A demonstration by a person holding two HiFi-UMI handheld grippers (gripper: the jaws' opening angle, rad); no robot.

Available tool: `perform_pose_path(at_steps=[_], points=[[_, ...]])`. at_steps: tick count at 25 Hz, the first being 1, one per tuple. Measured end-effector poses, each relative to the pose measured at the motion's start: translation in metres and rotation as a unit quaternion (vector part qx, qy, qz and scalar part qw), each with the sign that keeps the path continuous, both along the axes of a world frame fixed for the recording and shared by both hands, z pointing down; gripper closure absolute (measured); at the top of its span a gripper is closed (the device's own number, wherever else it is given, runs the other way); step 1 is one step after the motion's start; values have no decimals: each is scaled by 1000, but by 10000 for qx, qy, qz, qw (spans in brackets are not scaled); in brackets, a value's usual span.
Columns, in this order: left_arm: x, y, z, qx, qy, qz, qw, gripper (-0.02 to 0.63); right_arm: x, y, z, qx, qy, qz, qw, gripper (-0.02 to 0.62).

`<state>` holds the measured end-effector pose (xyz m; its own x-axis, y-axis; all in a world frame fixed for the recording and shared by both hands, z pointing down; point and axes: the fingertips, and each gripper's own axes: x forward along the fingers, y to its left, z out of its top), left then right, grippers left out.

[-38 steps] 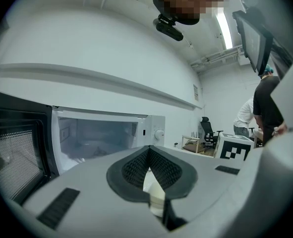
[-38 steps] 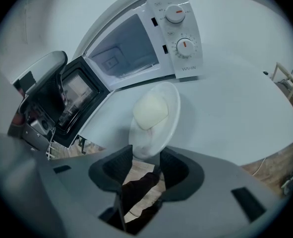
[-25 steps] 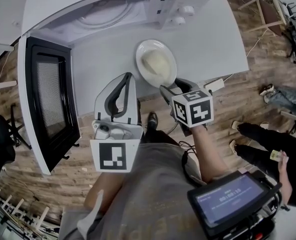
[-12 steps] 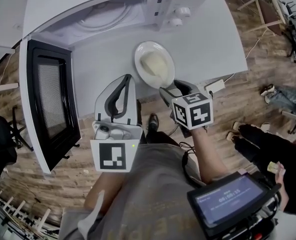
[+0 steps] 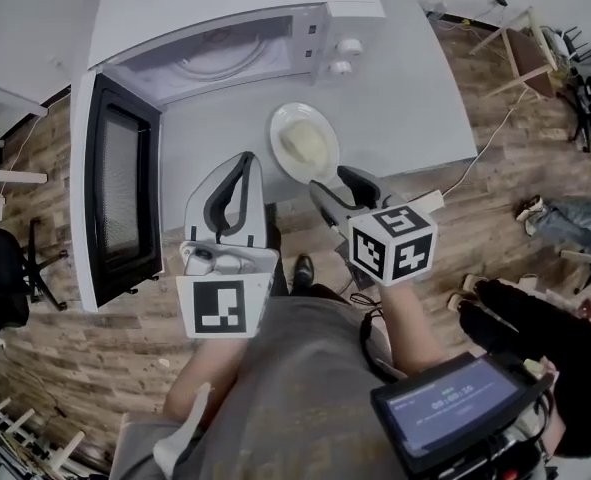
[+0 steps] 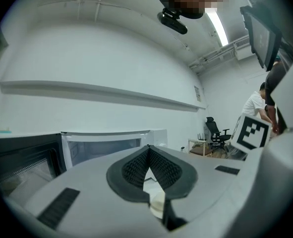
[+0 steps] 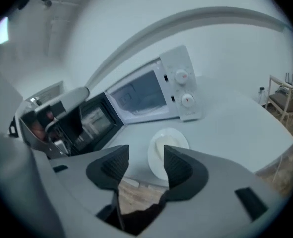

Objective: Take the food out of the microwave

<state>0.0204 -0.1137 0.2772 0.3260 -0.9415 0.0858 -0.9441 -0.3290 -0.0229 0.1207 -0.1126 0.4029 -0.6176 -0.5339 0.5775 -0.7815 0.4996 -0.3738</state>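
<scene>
Nearest, at the person's waist, a small screen (image 5: pixel 455 408) glows blue above the wooden floor (image 5: pixel 65 358).

The left gripper (image 5: pixel 243 160) is held level over the table's near edge, pointing toward the microwave. In the left gripper view its ribbed pads (image 6: pixel 131 168) are clenched tip to tip. Nothing is caught between them, and only a narrow wedge of a gap is left lower down.

The right gripper (image 5: pixel 339 184), with its marker cube (image 5: pixel 393 245) nearest the person, tilts downward toward the table. Its jaws stand wide apart and have just been closing a little. Nothing is between them and they touch nothing. In the right gripper view the plate shows through the gap, lying farther off and lower.

The plate (image 5: pixel 283 120) lies flat on the white table (image 5: pixel 395 108), outside the microwave. It sits between the oven's open mouth and the table's near edge, just past the right gripper's tips. On it lies the food (image 5: pixel 300 146), a pale, low lump at the middle of the plate. The plate is round and points no way. The lump is too close to round and too small for me to tell its long axis with any surety.

Farthest stands the white microwave (image 5: pixel 225 8), its opening facing the person. Its dark-windowed door (image 5: pixel 125 203) is swung fully out to the left side of the head view. The glass turntable (image 5: pixel 215 53) shows inside. Two knobs (image 5: pixel 350 46) sit on the panel at the right of the opening.
</scene>
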Motion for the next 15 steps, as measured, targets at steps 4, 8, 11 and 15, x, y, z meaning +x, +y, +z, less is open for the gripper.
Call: perform_pose_path(at_steps=[4,8,11,15], points=[[-6,3,-24,122,-124,-219,9996,600,-24,-5,-87,1432,-742,-112,9868,425],[-12,6,-54,490,-116,-430,9978,600,-44,-1,-157,2806,-704,-305,9568,494],[-13,13,-71,706,-112,-500,9962,600,-48,4,-183,3254,-662,-230,9430,552],[-9,24,-92,949,-145,-460,9943,600,-45,10,-202,3600,-585,-20,9311,580]])
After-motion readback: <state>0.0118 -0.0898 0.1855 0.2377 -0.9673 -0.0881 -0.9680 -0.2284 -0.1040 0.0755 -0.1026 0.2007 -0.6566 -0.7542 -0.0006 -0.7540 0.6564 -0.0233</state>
